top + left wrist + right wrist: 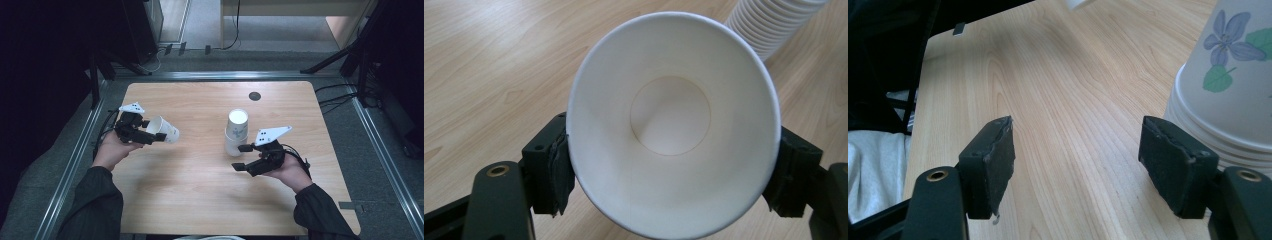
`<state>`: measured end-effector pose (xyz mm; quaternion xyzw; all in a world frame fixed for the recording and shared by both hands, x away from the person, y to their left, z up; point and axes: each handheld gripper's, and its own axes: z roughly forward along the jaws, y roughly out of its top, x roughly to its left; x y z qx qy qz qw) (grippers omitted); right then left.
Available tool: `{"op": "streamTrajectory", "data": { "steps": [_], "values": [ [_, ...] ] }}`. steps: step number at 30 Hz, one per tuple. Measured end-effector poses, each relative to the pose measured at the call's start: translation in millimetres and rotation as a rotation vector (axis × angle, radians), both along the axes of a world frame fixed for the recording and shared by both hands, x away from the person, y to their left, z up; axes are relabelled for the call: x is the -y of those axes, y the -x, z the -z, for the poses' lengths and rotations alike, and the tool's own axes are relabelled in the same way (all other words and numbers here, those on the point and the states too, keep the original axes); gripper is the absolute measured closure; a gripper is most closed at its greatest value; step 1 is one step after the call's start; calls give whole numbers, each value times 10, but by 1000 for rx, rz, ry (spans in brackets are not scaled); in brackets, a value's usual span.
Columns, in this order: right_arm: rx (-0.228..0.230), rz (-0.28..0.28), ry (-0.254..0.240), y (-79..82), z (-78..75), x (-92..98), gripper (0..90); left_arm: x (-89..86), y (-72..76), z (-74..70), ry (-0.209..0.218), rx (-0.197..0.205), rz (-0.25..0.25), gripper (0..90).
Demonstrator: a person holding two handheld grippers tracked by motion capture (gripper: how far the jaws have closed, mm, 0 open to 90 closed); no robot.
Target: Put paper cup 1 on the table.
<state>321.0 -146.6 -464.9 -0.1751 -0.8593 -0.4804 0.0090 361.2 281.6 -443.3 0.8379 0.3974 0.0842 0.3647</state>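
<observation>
A single white paper cup (165,129) is held on its side above the left part of the table, with my left gripper (158,135) shut on it. In the left gripper view I look into the cup's open mouth (671,115), and the pads (558,167) press on both sides of its wall. A stack of upside-down white cups (236,131) with a flower print (1228,65) stands near the table's middle. My right gripper (237,157) stays open just in front of the stack. Nothing but wood shows between its jaws (1078,165), and one pad (1173,162) is close to the stack's rims.
The wooden table (200,190) has a small dark round disc (255,96) near its far edge. The stack's ribbed rims (774,25) lie beyond the held cup. A metal frame runs around the table, with dark stands and cables on the floor behind.
</observation>
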Motion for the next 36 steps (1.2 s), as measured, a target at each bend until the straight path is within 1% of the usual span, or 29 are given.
{"op": "streamTrajectory", "data": {
  "steps": [3, 8, 15, 16, 17, 20, 24, 25, 26, 27, 28, 29, 30, 31, 36],
  "values": [
    [3, -2, 4, 2, 1, -3, 311, -21, -48, 71, -46, -20, -18, 225],
    [5, -2, 10, 5, 4, 0, 312, -62, -123, 166, -98, -51, -55, 225],
    [3, -7, 10, 10, 16, 4, 312, -83, -189, 218, -208, -73, -119, 225],
    [3, -8, 12, 11, 19, 3, 312, -82, -197, 223, -233, -72, -118, 225],
    [2, -8, 14, 13, 24, 2, 312, -80, -202, 230, -247, -72, -124, 225],
    [2, -9, 18, 17, 33, 4, 312, -83, -228, 259, -273, -84, -129, 225],
    [2, -4, 15, 25, 28, 20, 312, -68, -245, 291, -332, -98, -138, 224],
    [2, -4, 15, 25, 28, 20, 312, -68, -245, 291, -332, -98, -138, 224],
    [0, 2, 12, 30, 26, 31, 312, -55, -251, 299, -361, -101, -141, 224],
    [0, 2, 12, 30, 26, 31, 312, -55, -251, 299, -361, -101, -141, 224],
    [0, 5, 15, 34, 26, 37, 312, -45, -258, 303, -374, -102, -140, 224],
    [0, 5, 15, 34, 26, 37, 312, -45, -258, 303, -374, -102, -140, 224],
    [2, 4, 16, 35, 29, 40, 312, -34, -266, 307, -386, -105, -133, 224],
    [2, 5, 15, 37, 30, 40, 312, -26, -267, 311, -391, -104, -135, 224],
    [4, 7, 15, 44, 31, 43, 312, -16, -274, 311, -401, -105, -128, 224]
  ]
}}
